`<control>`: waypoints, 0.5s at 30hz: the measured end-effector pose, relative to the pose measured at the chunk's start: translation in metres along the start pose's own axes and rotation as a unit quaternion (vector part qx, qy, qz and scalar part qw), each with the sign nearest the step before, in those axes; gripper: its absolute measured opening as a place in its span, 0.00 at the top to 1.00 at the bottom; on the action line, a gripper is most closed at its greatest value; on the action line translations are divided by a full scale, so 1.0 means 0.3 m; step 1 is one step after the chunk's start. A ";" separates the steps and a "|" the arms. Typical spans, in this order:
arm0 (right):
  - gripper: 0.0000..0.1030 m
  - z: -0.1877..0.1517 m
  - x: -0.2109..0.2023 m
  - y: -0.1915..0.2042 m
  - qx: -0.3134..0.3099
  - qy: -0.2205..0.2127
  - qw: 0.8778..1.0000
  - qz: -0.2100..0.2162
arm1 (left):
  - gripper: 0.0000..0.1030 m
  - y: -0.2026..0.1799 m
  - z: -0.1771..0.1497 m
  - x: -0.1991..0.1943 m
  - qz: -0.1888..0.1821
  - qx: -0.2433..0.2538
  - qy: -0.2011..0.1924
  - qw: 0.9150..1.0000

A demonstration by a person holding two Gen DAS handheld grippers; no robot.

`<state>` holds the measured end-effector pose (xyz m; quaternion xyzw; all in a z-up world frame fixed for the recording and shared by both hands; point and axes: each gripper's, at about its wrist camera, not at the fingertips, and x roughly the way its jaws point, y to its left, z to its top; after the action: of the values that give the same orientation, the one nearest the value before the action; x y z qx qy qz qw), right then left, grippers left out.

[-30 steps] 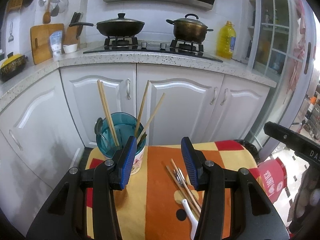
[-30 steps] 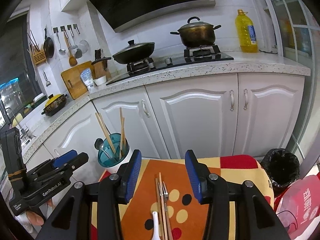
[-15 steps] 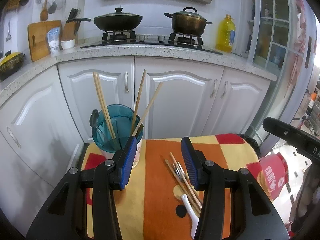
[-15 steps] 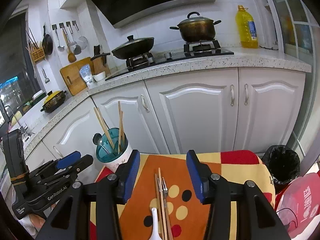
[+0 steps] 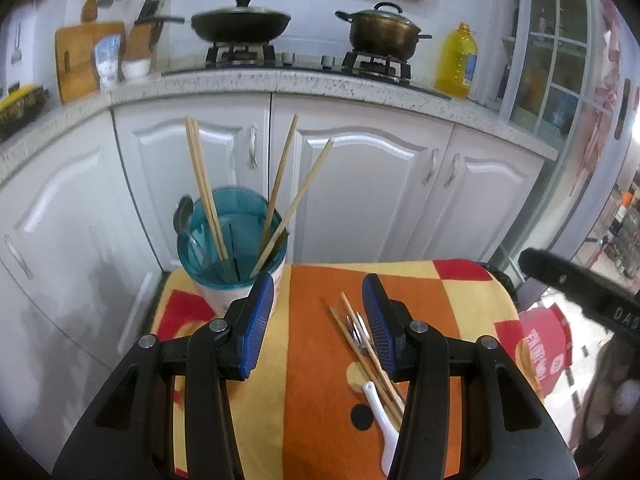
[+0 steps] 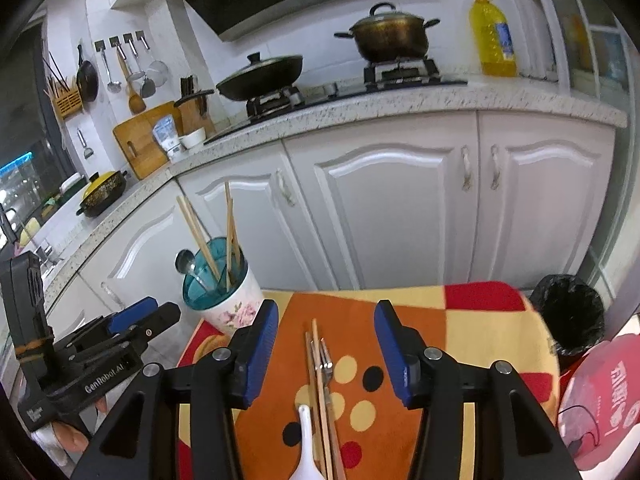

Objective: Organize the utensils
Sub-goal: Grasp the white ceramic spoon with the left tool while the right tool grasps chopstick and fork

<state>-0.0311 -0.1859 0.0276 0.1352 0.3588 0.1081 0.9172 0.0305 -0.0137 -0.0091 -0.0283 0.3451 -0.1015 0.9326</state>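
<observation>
On the left gripper [image 6: 132, 320] — "GenRobot.AI" in white.
Both it and the right gripper [image 6: 326, 334] stand half open, empty, over chopsticks [image 6: 320, 380].

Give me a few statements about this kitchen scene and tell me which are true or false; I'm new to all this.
1. Chopsticks stand in the teal-rimmed holder. True.
2. The right gripper is clamped on the fork. False: its jaws stand apart, with the fork lying loose on the cloth below.
3. A white spoon lies beside the loose chopsticks. True.
4. The yellow oil bottle stands on the cloth. False: it stands on the counter by the stove.
5. The left gripper holds a chopstick. False: its jaws are open and empty.
</observation>
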 end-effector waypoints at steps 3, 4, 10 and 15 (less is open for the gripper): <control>0.53 -0.037 0.065 -0.034 0.014 0.026 0.999 0.013 | 0.56 0.032 -0.020 0.026 -0.015 -0.015 0.018 1.000; 0.53 -0.048 0.083 -0.044 0.016 0.033 0.999 0.012 | 0.56 0.042 -0.029 0.039 -0.018 -0.018 0.028 0.999; 0.57 -0.120 0.172 -0.099 0.025 0.072 0.997 0.003 | 0.56 0.047 -0.134 0.140 -0.071 -0.023 0.098 0.992; 0.57 -0.158 0.197 -0.139 0.031 0.090 0.995 -0.001 | 0.56 -0.001 -0.255 0.274 -0.124 -0.028 0.179 0.976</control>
<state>-0.0170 -0.1995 -0.0566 0.1531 0.4430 0.1075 0.8768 0.0418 -0.0299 -0.1197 -0.0782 0.5028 -0.2103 0.8348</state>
